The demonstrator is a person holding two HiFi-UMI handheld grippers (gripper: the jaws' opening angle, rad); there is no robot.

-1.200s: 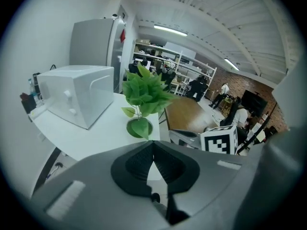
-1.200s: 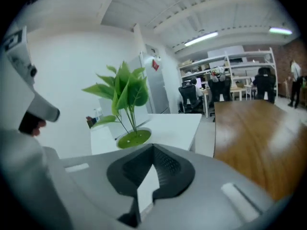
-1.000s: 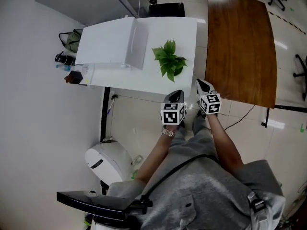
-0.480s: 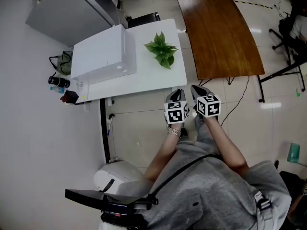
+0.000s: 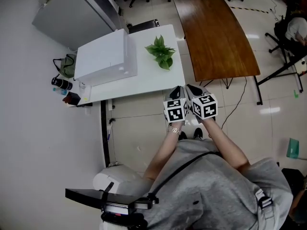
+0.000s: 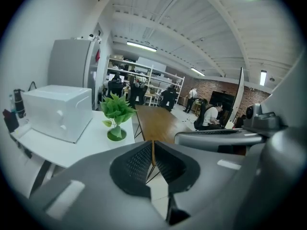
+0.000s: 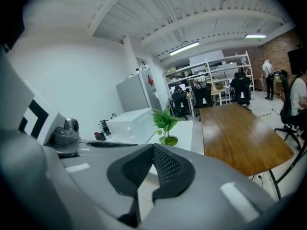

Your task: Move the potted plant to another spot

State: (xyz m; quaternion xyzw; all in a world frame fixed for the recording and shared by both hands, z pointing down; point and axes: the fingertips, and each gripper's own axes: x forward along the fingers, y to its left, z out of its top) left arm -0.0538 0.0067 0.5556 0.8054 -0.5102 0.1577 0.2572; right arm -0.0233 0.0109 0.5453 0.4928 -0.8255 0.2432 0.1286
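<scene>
The potted plant point(image 5: 161, 52), green leaves in a small green pot, stands on the white table point(image 5: 144, 83) near its right edge. Both grippers hang in the air over the floor just in front of that table, side by side and apart from the plant. My left gripper point(image 5: 176, 90) is shut with nothing in it, its tip near the table's front edge. My right gripper point(image 5: 191, 88) is shut and empty too. In the left gripper view the plant point(image 6: 115, 117) lies ahead and to the left of the jaws; in the right gripper view the plant point(image 7: 165, 124) stands just beyond them.
A large white box point(image 5: 105, 56) takes up the table's left half, with a black bottle point(image 5: 61, 83) at the far left end. A brown wooden table point(image 5: 216, 37) stands to the right. A grey cabinet point(image 5: 72, 13) and office chairs are behind.
Both grippers have risen and drawn closer together, nearer the white table's front edge. The plant has not moved on the table.
</scene>
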